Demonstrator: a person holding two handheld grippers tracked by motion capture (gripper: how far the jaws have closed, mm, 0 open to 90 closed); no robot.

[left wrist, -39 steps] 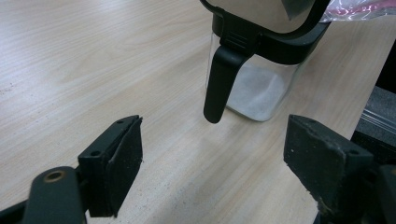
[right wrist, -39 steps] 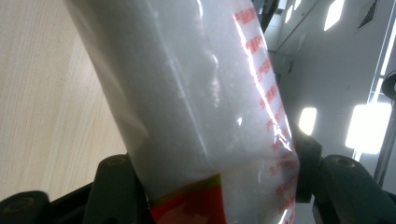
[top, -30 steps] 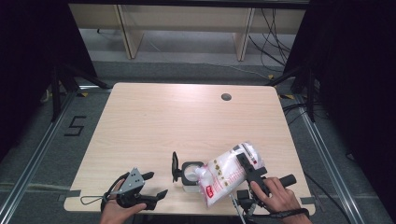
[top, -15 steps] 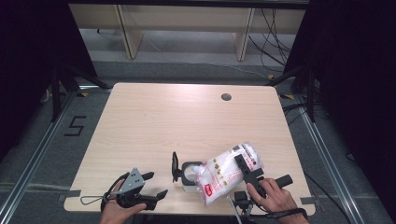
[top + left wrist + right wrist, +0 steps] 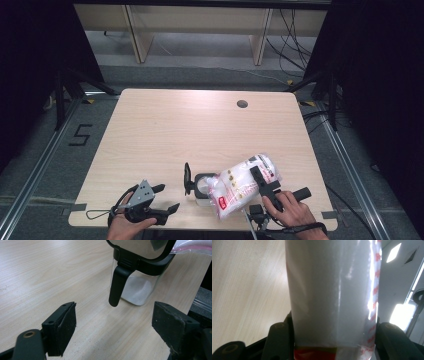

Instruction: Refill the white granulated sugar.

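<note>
A soft plastic bag (image 5: 240, 187) of white powder lies tilted near the front edge of the table (image 5: 200, 125), towards its right side. Its long axis runs on a diagonal in the high view, from a red-printed end near the front edge up to a rounded end pointing away and to the right. The film is clear and glossy, creased, with red markings down one seam. The right gripper (image 5: 262, 182) clamps across the bag's middle; in the right gripper view its two black jaws press on either side of the bag (image 5: 332, 295), and they have just been closing further on it.

Just left of the bag stands a clear jar (image 5: 202, 186) with a black rim, a black hanging handle and a raised lid (image 5: 187, 177); white powder sits in its bottom. The bag's lower end touches or overlaps the jar.

The left gripper (image 5: 162, 197) rests near the front left, jaws apart and holding nothing, aimed at the jar (image 5: 140, 287). The table is pale wood grain, smooth and matte.
</note>
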